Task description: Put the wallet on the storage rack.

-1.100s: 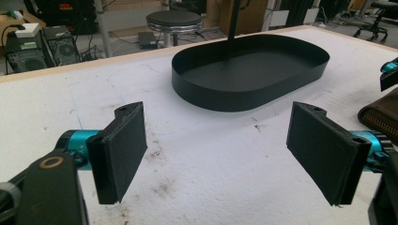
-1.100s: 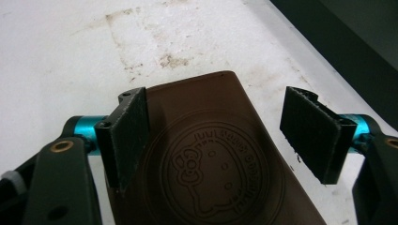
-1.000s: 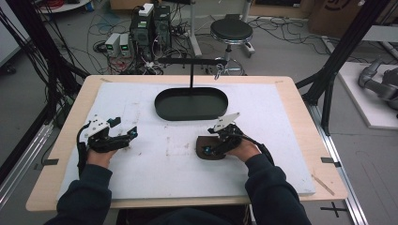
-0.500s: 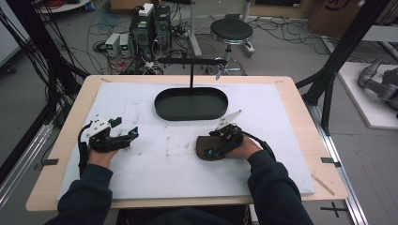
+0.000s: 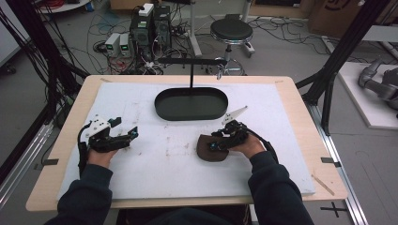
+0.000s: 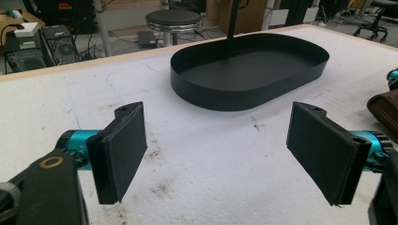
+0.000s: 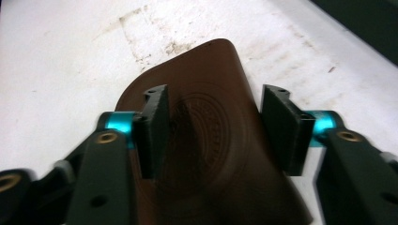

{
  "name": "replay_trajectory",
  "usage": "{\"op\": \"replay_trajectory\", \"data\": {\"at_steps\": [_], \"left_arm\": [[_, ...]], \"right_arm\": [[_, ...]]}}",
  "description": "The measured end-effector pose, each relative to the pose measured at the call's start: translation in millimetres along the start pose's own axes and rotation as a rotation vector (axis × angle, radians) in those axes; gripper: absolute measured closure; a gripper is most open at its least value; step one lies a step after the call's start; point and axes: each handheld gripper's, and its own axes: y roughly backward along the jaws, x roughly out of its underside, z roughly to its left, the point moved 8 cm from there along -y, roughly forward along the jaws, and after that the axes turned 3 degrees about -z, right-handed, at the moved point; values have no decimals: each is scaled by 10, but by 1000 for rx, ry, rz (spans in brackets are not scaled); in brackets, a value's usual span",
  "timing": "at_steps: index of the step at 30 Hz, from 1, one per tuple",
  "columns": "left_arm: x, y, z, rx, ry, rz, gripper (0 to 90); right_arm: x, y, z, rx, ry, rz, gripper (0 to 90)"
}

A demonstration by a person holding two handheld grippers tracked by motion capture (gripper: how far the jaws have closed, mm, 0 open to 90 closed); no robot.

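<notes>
At the left of the high view, one left gripper [image 5: 123, 136] rests on the white mat [image 5: 155, 178], held in the person's hand, with nothing between its jaws. Its own view shows two black pads [image 6: 121, 149] standing wide apart over bare, stained mat, the left one nearer the frame's lower left and the other at the right.

Toward the middle, a little above centre in the high view, sits one black oval tray [image 5: 191, 104], empty, with one thin black post rising from its far edge to a crossbar [image 5: 190, 62]. In the left gripper view the same tray [image 6: 248, 70] fills the upper middle, well apart from both pads.

Right of centre, just below the tray, lies one brown leather pouch [image 5: 209, 147] flat on the mat. The right gripper [image 5: 220, 143] is over it, with the hand behind it toward the lower right. In the right gripper view the pouch [image 7: 211, 140], with a round stamped emblem on its face, sits between the two jaws; those jaws have just been closing, yet a gap shows on either side, so the pads are not clamped on the leather.

One wooden table [image 5: 300, 117] carries it all.
</notes>
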Motion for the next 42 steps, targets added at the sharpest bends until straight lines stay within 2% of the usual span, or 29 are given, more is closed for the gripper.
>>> {"op": "replay_trajectory", "data": {"at_steps": [5,9,12,15,17,19,22,24,25,30,35,37,42], "left_arm": [[-3,5,4,-1,-2,-1,203],[-1,5,6,-3,-1,1,203],[2,4,4,-3,0,3,206],[-1,6,7,-4,-2,1,206],[-1,5,5,-2,-2,1,206],[1,4,3,-2,-1,2,206],[1,3,4,-3,1,2,206],[2,2,3,-3,2,2,206],[1,3,2,-2,0,3,206],[0,4,3,-3,1,2,206],[-2,4,1,-1,-2,0,206],[-1,4,2,0,0,1,206],[2,2,3,-1,0,2,206]], "right_arm": [[-36,90,16,-1,7,-26,613],[-93,167,7,50,33,-65,685],[-122,233,-21,106,56,-85,717],[-155,304,-63,189,83,-104,749],[-188,370,-101,278,115,-119,765],[-219,427,-130,345,136,-138,774],[-239,476,-159,449,182,-133,776],[-230,430,-127,423,184,-124,772],[-234,423,-109,425,199,-126,767],[-266,422,51,291,192,-186,724],[-252,438,116,257,212,-187,687],[-248,447,98,262,198,-195,632],[-237,460,65,266,185,-201,624]]}}
